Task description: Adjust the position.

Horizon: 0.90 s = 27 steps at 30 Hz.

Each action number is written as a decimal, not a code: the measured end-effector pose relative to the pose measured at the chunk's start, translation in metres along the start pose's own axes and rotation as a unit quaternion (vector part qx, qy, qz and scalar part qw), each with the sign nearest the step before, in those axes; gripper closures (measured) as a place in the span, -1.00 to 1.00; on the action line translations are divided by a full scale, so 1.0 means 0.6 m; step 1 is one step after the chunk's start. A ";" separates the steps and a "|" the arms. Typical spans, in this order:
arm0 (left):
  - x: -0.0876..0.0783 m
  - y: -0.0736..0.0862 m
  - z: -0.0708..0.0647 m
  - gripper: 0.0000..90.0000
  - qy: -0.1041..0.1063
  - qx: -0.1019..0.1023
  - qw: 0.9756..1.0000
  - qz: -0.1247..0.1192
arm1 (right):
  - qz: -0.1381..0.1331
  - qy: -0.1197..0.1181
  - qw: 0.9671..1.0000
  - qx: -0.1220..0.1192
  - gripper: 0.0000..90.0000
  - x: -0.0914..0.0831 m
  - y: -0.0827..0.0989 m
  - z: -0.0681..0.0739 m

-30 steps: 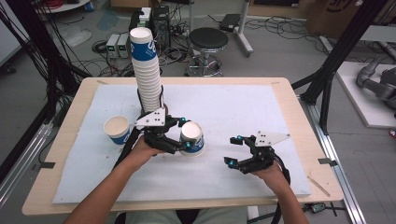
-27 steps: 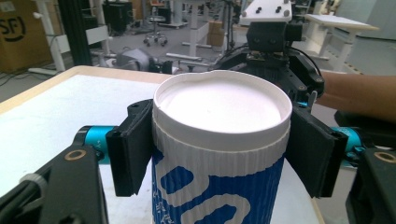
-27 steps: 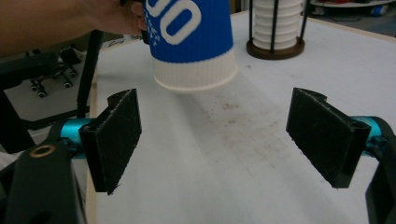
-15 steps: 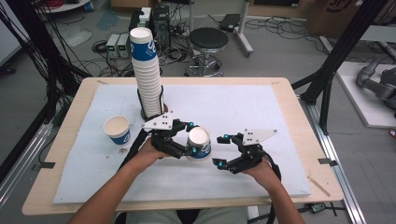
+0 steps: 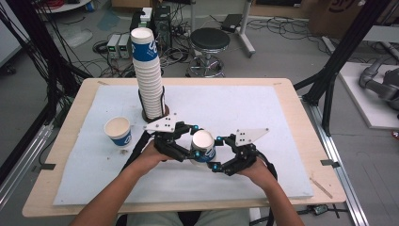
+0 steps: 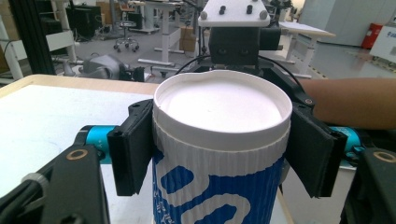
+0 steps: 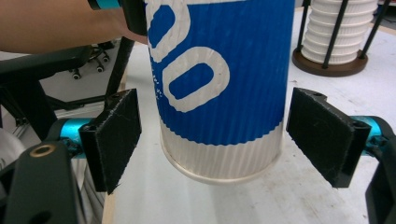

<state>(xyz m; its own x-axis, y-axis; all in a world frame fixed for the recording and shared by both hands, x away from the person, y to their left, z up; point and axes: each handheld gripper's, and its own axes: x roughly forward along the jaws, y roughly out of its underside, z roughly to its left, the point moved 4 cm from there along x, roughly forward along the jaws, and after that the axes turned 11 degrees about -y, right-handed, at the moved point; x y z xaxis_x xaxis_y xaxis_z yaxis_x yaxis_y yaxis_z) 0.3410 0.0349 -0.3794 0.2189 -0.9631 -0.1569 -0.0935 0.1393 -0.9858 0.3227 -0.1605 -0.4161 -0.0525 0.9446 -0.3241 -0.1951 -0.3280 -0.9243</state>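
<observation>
A blue-and-white ribbed paper cup (image 5: 203, 146) hangs upright a little above the pale mat, and its top looks white. My left gripper (image 5: 195, 143) is shut on it, its pads pressing the wall just under the rim. In the left gripper view that cup (image 6: 219, 186) sits squeezed in my left gripper (image 6: 219, 149). My right gripper (image 5: 217, 153) comes in from the right, open. In the right gripper view its pads stand apart on either side of the cup (image 7: 219, 70), near its base, inside my right gripper (image 7: 219, 137).
A tall stack of the same cups (image 5: 148, 80) stands in a black-post holder at the back left of the mat (image 5: 273, 117). A single upright cup (image 5: 117, 131) stands at the left. Cables and a stool (image 5: 210, 40) lie beyond the table.
My right gripper has moved left across the mat until its open jaws flank the held cup. The left gripper and cup have shifted slightly toward the right and nearer.
</observation>
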 end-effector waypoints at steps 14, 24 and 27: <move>0.007 -0.003 -0.008 -0.33 0.017 -0.004 1.000 -0.011 | -0.001 -0.006 1.000 -0.006 -0.49 0.006 -0.001 -0.001; 0.009 0.000 -0.008 -0.31 0.011 -0.009 1.000 0.002 | 0.022 -0.011 1.000 -0.008 -0.29 0.000 0.000 0.001; 0.010 0.000 -0.009 -0.48 -0.016 -0.010 1.000 0.012 | 0.031 -0.011 0.999 -0.005 -0.28 -0.001 0.001 0.001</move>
<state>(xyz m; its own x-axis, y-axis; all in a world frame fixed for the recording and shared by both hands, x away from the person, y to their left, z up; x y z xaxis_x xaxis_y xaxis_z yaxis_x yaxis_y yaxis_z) 0.3369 0.0276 -0.3803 0.2479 -0.9514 -0.1826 -0.1184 0.1573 -0.9804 0.3222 -0.1612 -0.4165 -0.0865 0.9227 -0.3757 -0.1807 -0.3853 -0.9049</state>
